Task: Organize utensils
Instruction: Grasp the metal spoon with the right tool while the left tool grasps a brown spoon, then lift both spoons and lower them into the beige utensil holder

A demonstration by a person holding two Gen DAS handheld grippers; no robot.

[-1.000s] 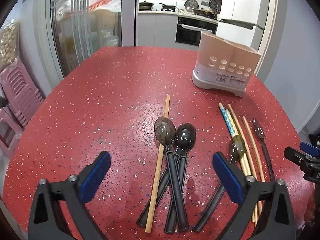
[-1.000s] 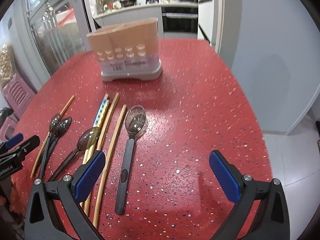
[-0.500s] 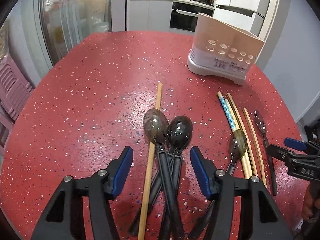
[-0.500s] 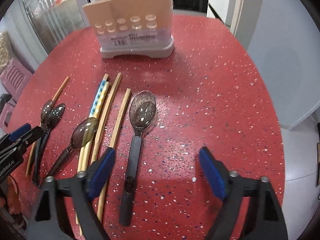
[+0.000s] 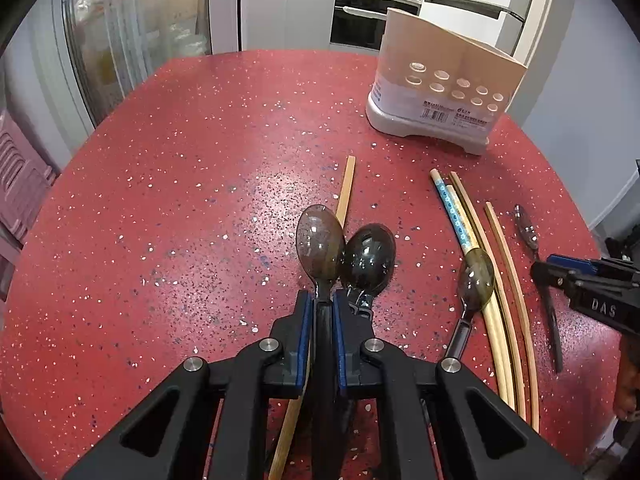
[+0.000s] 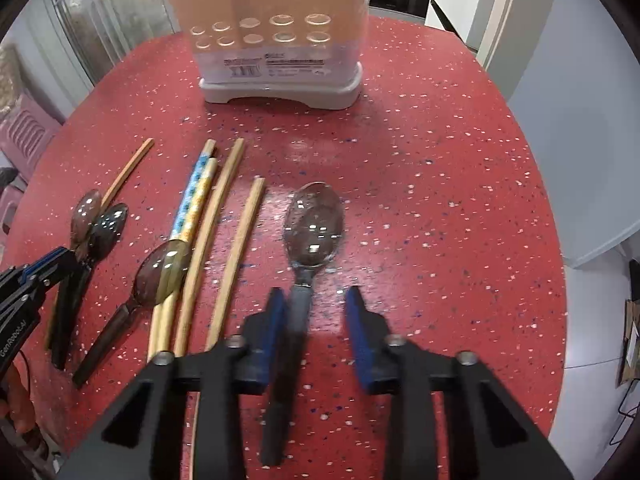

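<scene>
My left gripper [image 5: 320, 300] is shut on the handle of a brown translucent spoon [image 5: 320, 242], low on the red table [image 5: 180, 184]. A darker spoon [image 5: 370, 258] lies touching it on the right, a single chopstick [image 5: 347, 188] behind. My right gripper [image 6: 316, 304] is open, its jaws on either side of the handle of a smoky spoon [image 6: 315, 230]; the left pad is close to the handle, the right pad apart from it. Another brown spoon [image 6: 162, 272] rests on several chopsticks [image 6: 208, 220]. The beige utensil holder [image 6: 276, 36] stands at the back.
The table's right edge [image 6: 556, 240] drops to a grey floor. Pink stools [image 5: 16, 184] stand off the left edge. Kitchen cabinets and an oven are beyond the table. The left gripper shows in the right wrist view [image 6: 36, 276].
My left gripper closed from half open onto the brown spoon's handle. My right gripper moved forward and down over the smoky spoon, and its jaws narrowed.
</scene>
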